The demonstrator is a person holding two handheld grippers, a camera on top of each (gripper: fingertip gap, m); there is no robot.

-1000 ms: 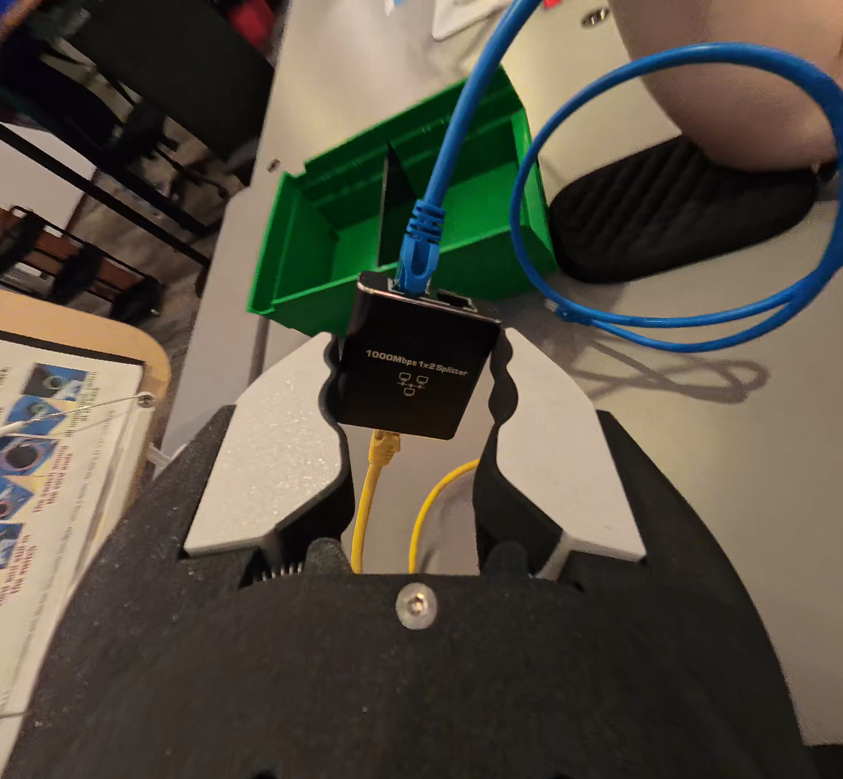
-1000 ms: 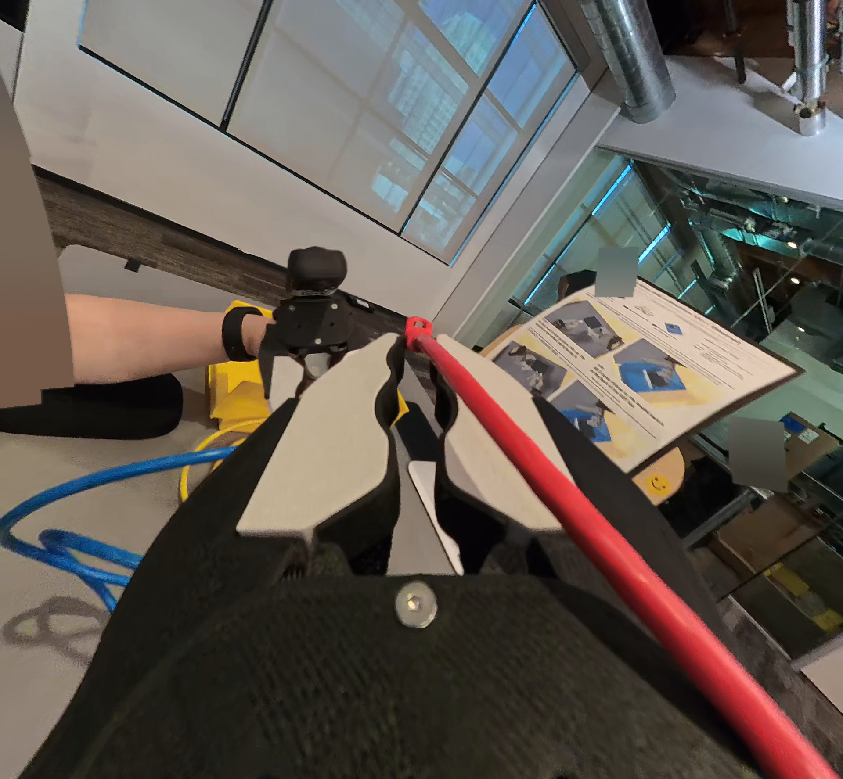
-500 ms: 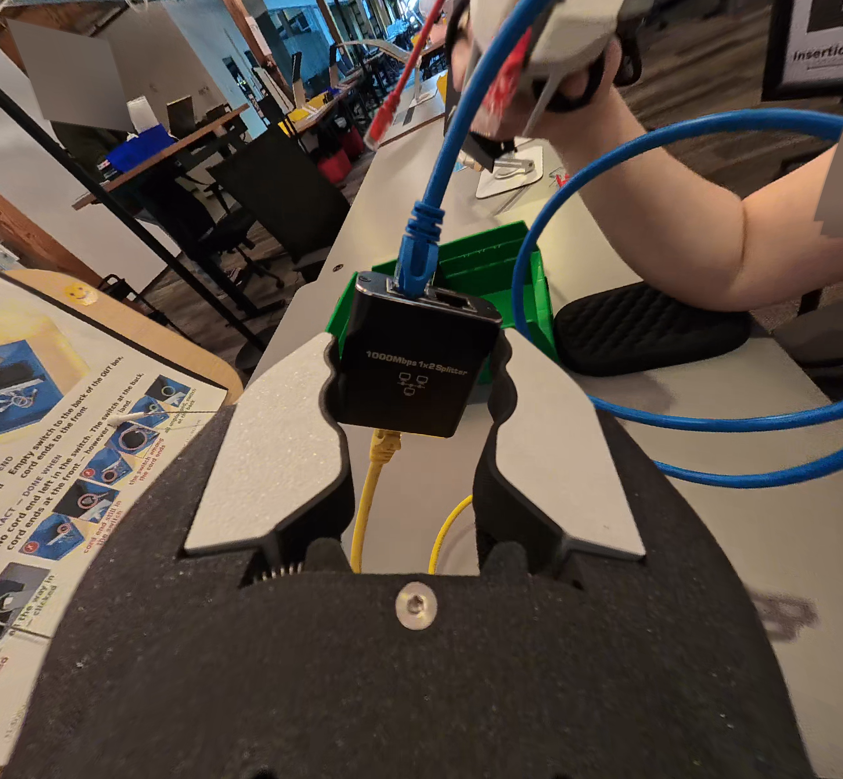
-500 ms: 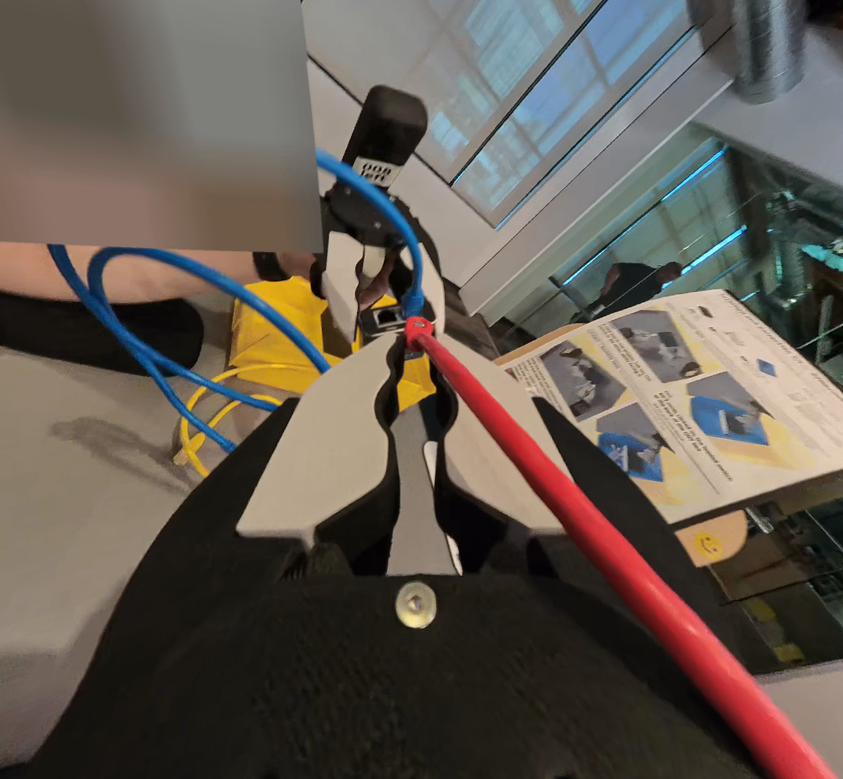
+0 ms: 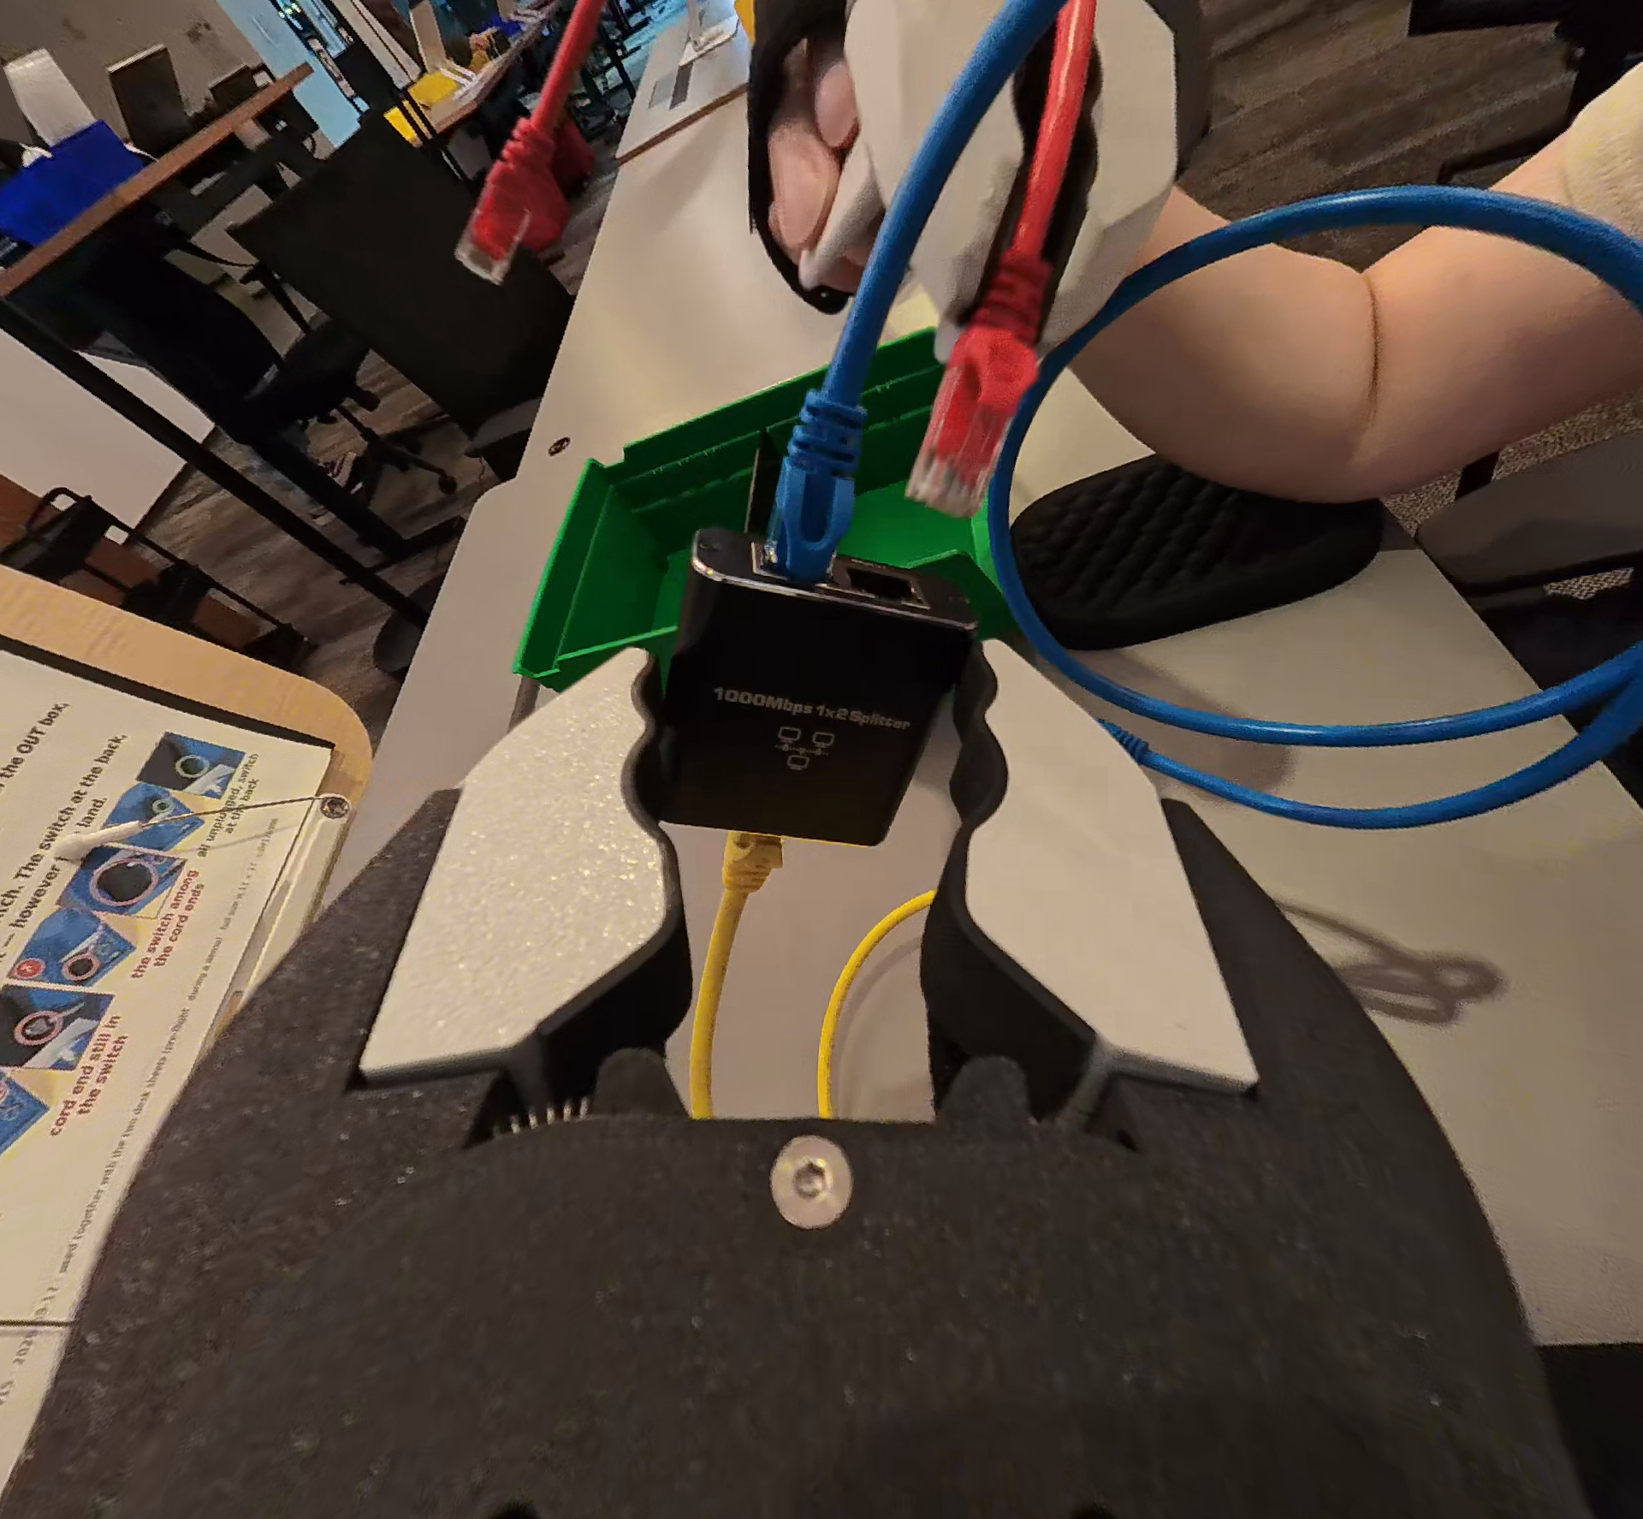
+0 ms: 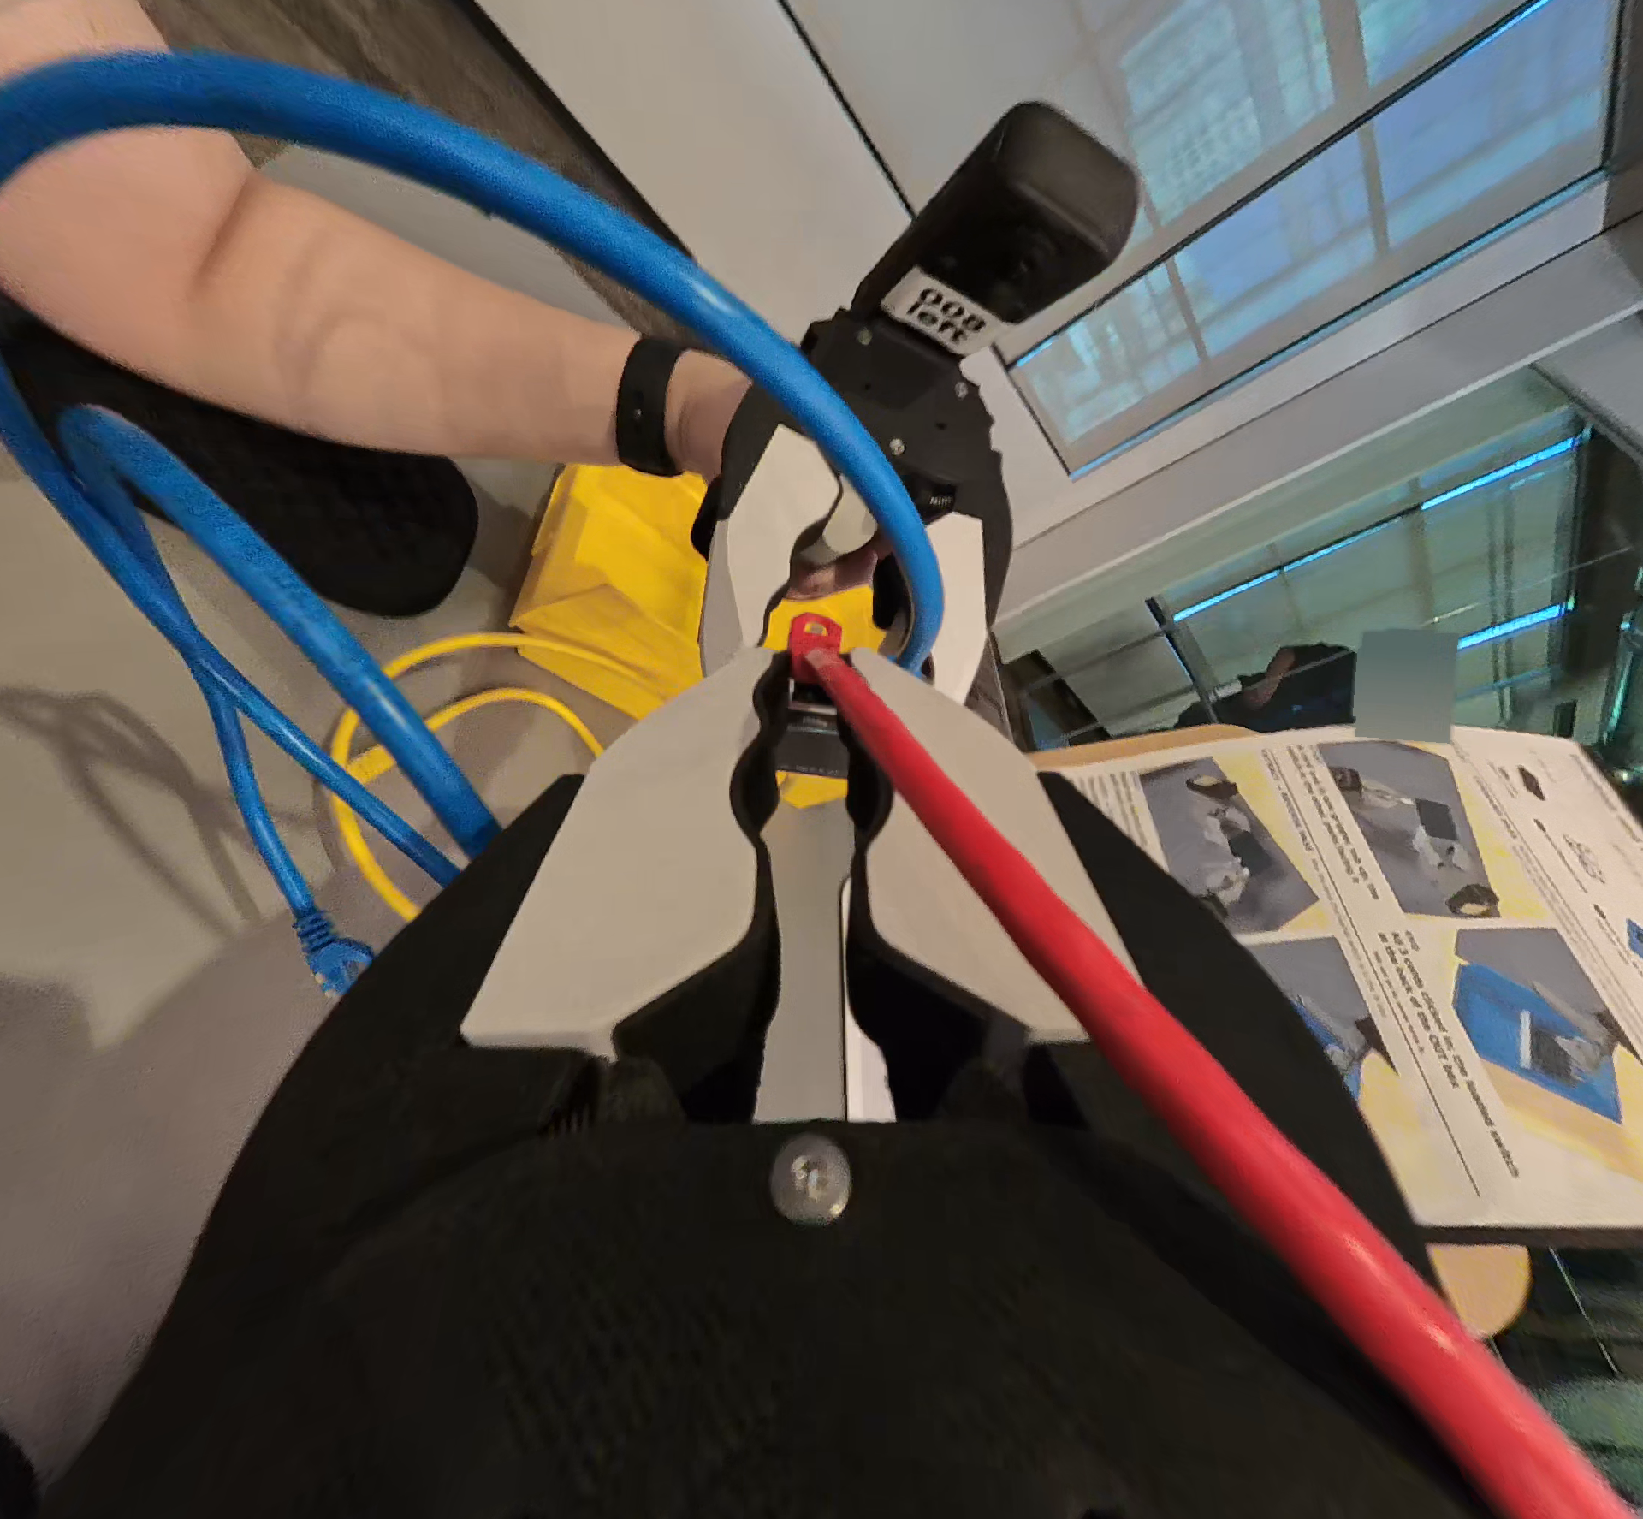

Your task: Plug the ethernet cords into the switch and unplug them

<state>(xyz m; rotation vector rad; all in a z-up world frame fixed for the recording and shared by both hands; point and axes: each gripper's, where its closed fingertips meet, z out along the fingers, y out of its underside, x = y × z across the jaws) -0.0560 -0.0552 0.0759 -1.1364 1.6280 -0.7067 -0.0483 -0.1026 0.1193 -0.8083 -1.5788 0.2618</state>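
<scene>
My left gripper (image 5: 813,676) is shut on a black switch box (image 5: 805,721), held above the grey table. A blue cord (image 5: 813,480) is plugged into its top left port and a yellow cord (image 5: 742,881) into its underside. The top right port (image 5: 876,584) is empty. My right gripper (image 6: 805,663) is shut on the red cord (image 6: 1067,934) near its plug. In the left wrist view that red plug (image 5: 973,418) hangs just above and right of the empty port. The red cord's other plug (image 5: 511,214) dangles at upper left.
A green bin (image 5: 640,552) stands behind the switch and a black wrist pad (image 5: 1182,543) to its right. A yellow bin (image 6: 613,560) and yellow cord loops (image 6: 400,729) lie on the table. An instruction sheet (image 5: 107,881) sits on a round table at the left. Spacing between my two grippers at the tips: around 7 cm.
My right gripper has come down with the red plug, from high above to just over the switch's empty port. The left gripper has tilted up and holds the switch as before.
</scene>
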